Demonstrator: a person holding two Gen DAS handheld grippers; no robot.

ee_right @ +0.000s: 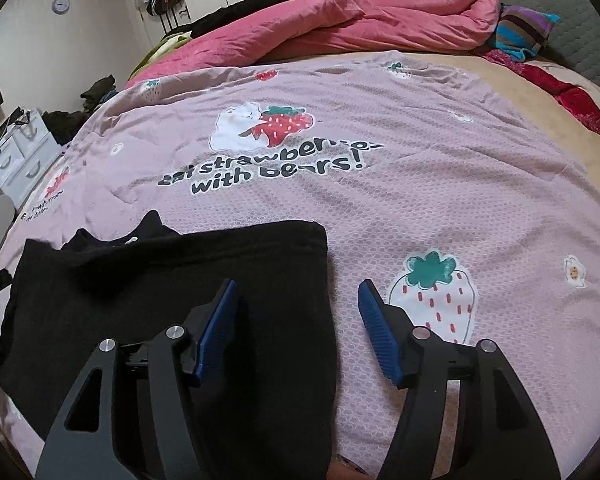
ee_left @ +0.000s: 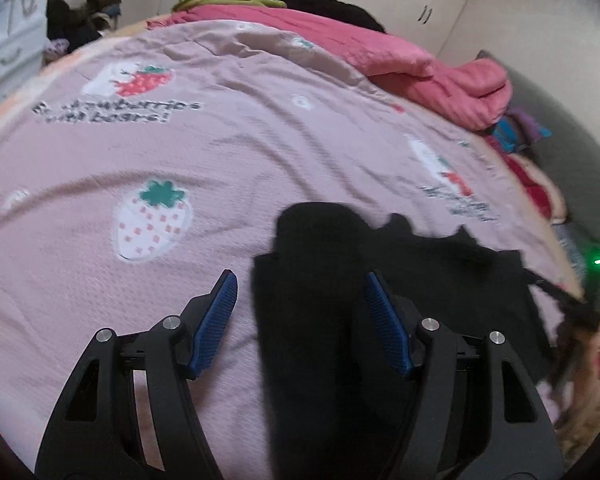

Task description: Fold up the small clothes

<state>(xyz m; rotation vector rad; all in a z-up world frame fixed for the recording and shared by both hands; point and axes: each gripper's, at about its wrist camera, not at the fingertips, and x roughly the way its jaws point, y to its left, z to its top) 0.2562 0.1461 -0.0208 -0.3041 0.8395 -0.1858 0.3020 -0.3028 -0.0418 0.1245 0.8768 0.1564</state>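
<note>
Gaping wide and empty, both grippers' jaws hover over the black garment point(ee_right: 172, 304).

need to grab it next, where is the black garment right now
The black fabric garment lies flat on the pink strawberry-print bedspread, lower left in the right wrist view and lower right in the left wrist view, near the white strawberry print.

A big bed point(ee_right: 540, 120) is covered by a pink sheet with strawberry and bear pictures point(ee_right: 400, 208) point(ee_left: 220, 152). A black cloth garment point(ee_right: 172, 280) point(ee_left: 320, 280) lies flat on the sheet, partly folded over. A puffy pink quilt point(ee_right: 360, 20) point(ee_left: 420, 68) is bunched up at the far end.
</note>
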